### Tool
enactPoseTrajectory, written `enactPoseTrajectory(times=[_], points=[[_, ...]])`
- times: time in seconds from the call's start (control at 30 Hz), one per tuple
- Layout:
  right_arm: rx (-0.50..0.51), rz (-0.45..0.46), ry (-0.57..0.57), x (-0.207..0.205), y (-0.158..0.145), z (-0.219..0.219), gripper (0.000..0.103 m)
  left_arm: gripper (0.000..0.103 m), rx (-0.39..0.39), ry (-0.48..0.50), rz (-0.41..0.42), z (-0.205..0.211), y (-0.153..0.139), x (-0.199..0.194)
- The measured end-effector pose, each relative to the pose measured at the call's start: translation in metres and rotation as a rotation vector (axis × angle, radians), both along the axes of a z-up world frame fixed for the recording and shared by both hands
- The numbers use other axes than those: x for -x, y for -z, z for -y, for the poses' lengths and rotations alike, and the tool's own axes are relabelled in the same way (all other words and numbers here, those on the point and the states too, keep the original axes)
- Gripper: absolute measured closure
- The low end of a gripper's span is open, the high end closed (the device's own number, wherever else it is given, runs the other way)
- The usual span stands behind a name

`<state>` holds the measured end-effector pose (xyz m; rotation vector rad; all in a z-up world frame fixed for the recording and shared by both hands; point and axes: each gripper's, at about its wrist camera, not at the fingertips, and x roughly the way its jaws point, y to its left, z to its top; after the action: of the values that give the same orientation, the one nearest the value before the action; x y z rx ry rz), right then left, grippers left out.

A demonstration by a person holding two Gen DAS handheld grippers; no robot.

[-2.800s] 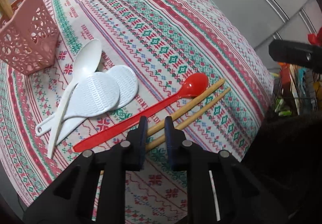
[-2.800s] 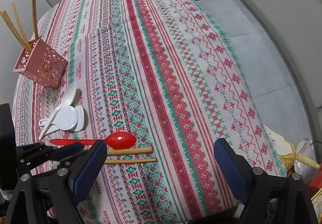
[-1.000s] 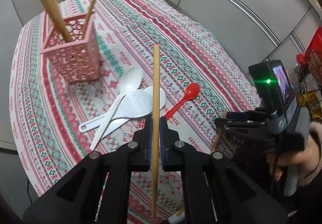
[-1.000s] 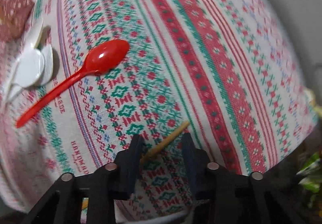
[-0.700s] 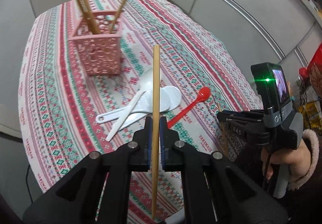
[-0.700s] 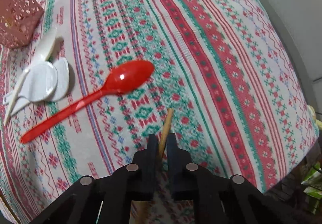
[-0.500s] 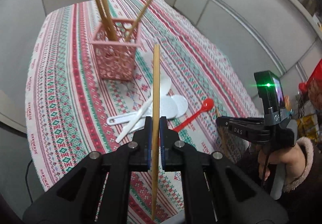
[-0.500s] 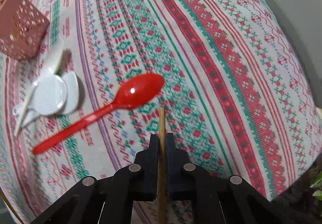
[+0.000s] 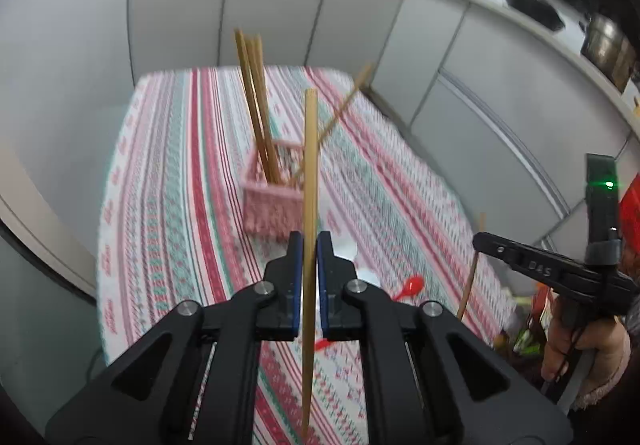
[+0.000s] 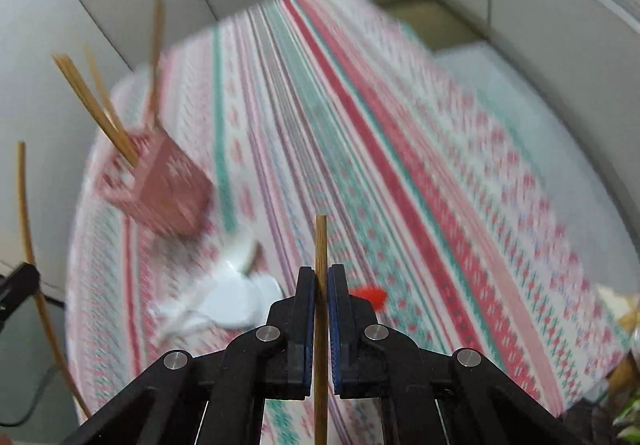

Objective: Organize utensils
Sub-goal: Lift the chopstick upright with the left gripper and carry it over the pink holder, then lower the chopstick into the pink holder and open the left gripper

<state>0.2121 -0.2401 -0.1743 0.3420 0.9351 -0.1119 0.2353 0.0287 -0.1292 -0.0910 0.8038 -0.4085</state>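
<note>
My left gripper (image 9: 308,245) pinches a slim wooden chopstick (image 9: 309,149); my right gripper (image 10: 321,277) clamps another smooth stick (image 10: 320,241), above the perforated pink holder (image 9: 272,211) near the striped tablecloth's (image 9: 168,205) far edge.

Striped table (image 9: 168,173); pink holder (image 9: 272,213), spoons (image 10: 240,297) on it.

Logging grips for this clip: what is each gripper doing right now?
Left gripper: shut on a long wooden chopstick, held clear of the table.
Right gripper: shut on a second wooden chopstick, also lifted.
</note>
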Motion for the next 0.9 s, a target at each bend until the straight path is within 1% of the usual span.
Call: enactPoseTrajectory(times=[0.1,0.2,0.23,0.37,0.43,0.53,0.63,0.73,0.8,0.9], points=[[0.012,0.097,-0.006,0.001,-0.031,-0.003,0.098,0.095,0.023,-0.034,0.086,-0.005,-0.021,0.000],[0.035,0.193,-0.015,-0.002,-0.062,-0.008,0.098,0.095,0.083,-0.066,0.182,-0.010,-0.044,-0.003],[0.042,0.223,-0.018,-0.005,-0.072,-0.010,0.098,0.095,0.091,-0.076,0.205,-0.011,-0.049,-0.004],[0.033,0.301,-0.023,-0.018,-0.100,-0.012,0.098,0.095,0.103,-0.105,0.294,-0.009,-0.064,-0.015],[0.024,0.328,-0.026,-0.023,-0.112,-0.014,0.098,0.095,0.099,-0.111,0.326,-0.006,-0.068,-0.021],[0.000,0.363,-0.035,-0.033,-0.125,-0.017,0.098,0.095,0.112,-0.126,0.356,-0.002,-0.069,-0.033],[-0.008,0.406,-0.047,-0.042,-0.136,-0.022,0.098,0.095,0.138,-0.162,0.391,-0.002,-0.066,-0.043],[-0.021,0.449,-0.063,-0.045,-0.145,-0.027,0.098,0.095,0.185,-0.222,0.426,-0.010,-0.050,-0.052],[-0.035,0.464,-0.076,-0.050,-0.144,-0.028,0.098,0.095,0.176,-0.247,0.434,-0.010,-0.042,-0.059],[-0.062,0.451,-0.103,-0.062,-0.139,-0.032,0.098,0.095,0.160,-0.270,0.461,-0.009,-0.039,-0.067]])
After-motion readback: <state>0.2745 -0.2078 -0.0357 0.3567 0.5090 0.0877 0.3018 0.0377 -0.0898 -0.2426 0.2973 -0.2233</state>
